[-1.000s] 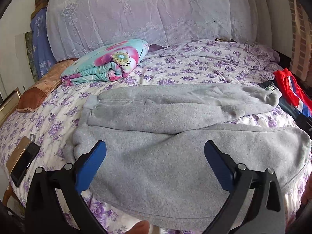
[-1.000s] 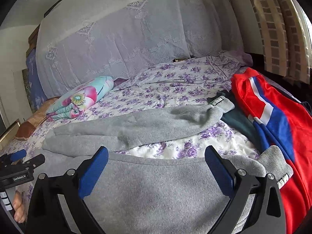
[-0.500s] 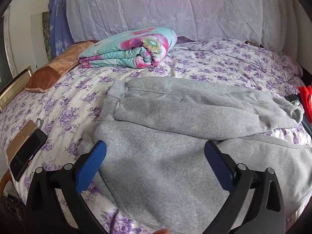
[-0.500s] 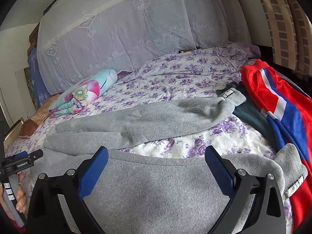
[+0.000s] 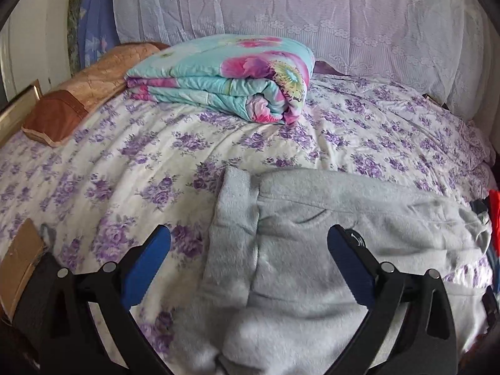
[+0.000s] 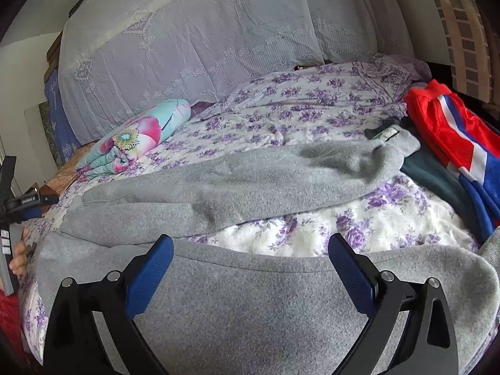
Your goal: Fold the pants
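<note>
Grey fleece pants [image 5: 312, 250] lie spread on the flowered bed, both legs running to the right, waistband [image 5: 234, 215] at the left. My left gripper [image 5: 248, 250] is open and empty, hovering just over the waistband end. In the right wrist view the pants [image 6: 250, 297] fill the foreground, the far leg [image 6: 250, 181] reaching to a cuff [image 6: 397, 143] at the right. My right gripper [image 6: 250, 256] is open and empty above the near leg's upper edge. The left gripper also shows in the right wrist view [image 6: 18, 206] at the left edge.
A folded floral quilt [image 5: 225, 75] lies at the back of the bed sheet [image 5: 109, 172], a brown pillow [image 5: 78, 93] at the left. A red and blue garment [image 6: 453, 143] and a dark green one [image 6: 437, 181] lie at the right. Lace-covered headboard [image 6: 203, 47] behind.
My left gripper has swung left and moved in close over the waistband end of the pants. My right gripper has moved slightly forward and lower over the near leg. Both stay open.
</note>
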`<control>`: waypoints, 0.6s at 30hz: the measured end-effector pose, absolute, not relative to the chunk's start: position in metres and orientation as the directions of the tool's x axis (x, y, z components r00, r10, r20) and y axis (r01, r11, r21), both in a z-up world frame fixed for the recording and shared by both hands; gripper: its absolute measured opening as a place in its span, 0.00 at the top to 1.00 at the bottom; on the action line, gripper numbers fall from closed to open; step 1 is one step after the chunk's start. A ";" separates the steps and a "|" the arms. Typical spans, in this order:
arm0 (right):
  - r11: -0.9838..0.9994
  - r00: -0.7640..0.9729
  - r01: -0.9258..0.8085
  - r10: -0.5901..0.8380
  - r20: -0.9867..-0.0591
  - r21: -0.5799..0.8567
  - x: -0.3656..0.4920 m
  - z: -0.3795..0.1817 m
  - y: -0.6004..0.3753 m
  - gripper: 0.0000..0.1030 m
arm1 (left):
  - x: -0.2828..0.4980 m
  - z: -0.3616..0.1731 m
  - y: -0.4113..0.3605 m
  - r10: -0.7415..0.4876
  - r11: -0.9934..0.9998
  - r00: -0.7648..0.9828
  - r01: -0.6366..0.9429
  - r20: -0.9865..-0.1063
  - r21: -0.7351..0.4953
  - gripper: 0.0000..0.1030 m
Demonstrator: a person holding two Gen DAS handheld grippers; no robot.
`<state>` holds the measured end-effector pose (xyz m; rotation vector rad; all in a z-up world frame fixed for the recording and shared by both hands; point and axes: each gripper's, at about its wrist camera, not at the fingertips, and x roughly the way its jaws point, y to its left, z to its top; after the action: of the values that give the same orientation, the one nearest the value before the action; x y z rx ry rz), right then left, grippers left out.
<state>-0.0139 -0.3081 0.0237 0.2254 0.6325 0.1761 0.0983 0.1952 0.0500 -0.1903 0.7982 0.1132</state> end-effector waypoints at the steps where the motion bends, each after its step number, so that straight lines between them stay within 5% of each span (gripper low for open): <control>1: 0.953 0.778 -0.090 0.248 -0.577 0.288 -0.010 0.020 -0.311 0.03 | 0.112 0.045 0.206 -0.005 0.971 0.676 -0.172 -0.737 -0.164 0.05; 10: 0.918 0.750 -0.049 0.295 -0.592 0.394 -0.002 0.006 -0.322 0.03 | 0.174 -0.022 0.243 -0.410 0.844 0.541 -0.080 -0.734 -0.530 0.05; 14: 0.918 0.746 -0.090 0.319 -0.585 0.385 0.001 0.013 -0.318 0.03 | 0.171 -0.026 0.245 -0.441 0.827 0.551 -0.056 -0.708 -0.559 0.07; 18: 0.917 0.755 -0.248 0.384 -0.531 0.311 0.017 0.049 -0.302 0.03 | 0.169 -0.022 0.236 -0.350 0.885 0.571 -0.058 -0.742 -0.462 0.28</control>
<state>0.0166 -0.3021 0.0487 0.2276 0.6258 0.3482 0.1688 0.2359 -0.0216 -0.4707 0.9560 -0.1789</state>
